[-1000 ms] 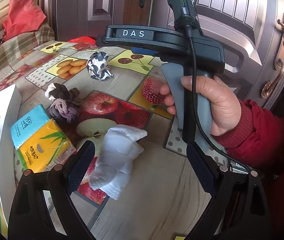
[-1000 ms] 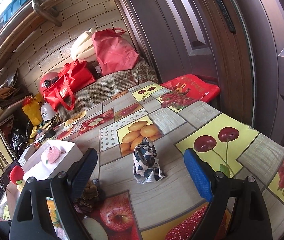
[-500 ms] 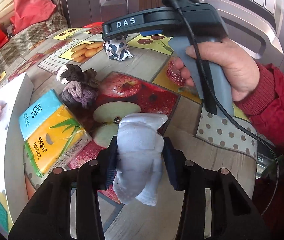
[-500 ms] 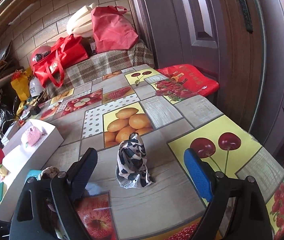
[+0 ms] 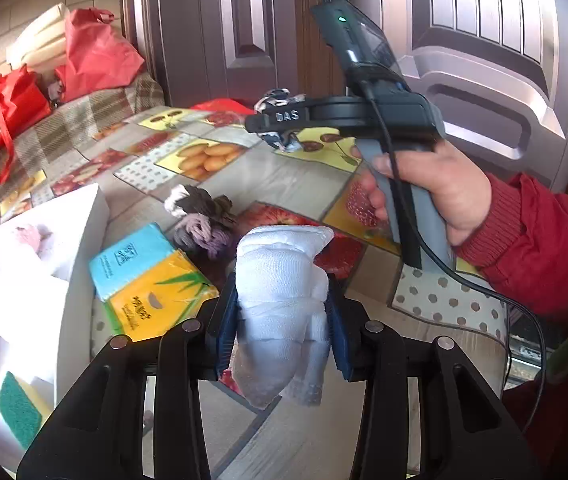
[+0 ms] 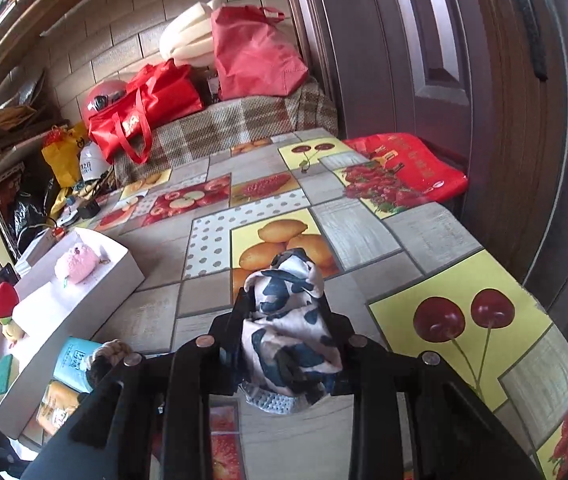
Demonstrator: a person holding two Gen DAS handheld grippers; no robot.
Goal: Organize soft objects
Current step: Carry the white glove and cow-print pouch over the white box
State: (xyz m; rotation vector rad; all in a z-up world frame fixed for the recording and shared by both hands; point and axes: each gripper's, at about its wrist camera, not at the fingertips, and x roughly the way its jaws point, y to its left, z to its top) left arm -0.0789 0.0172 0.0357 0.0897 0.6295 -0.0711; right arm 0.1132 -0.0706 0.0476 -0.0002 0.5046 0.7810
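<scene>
Left gripper (image 5: pixel 282 322) jaws clamped on the white sock bundle (image 5: pixel 282 300), gripped about mid-body with the loose toe end hanging below the pads, over the fruit-print tablecloth (image 5: pixel 284 176). Right gripper (image 6: pixel 286 344) jaws have just been closing and now pinch the black-and-white patterned cloth (image 6: pixel 290 332), whose hem sags under the fingers. White box (image 6: pixel 84 296), already holding a pink plush (image 6: pixel 76 266), sits to the left, probable destination. Risks: soft fabric compresses and may creep out of either grip in transit; dangling ends may snag the box wall or drag the tissue packs (image 5: pixel 144 276) and yarn bundles (image 5: pixel 204 220) lying between.
</scene>
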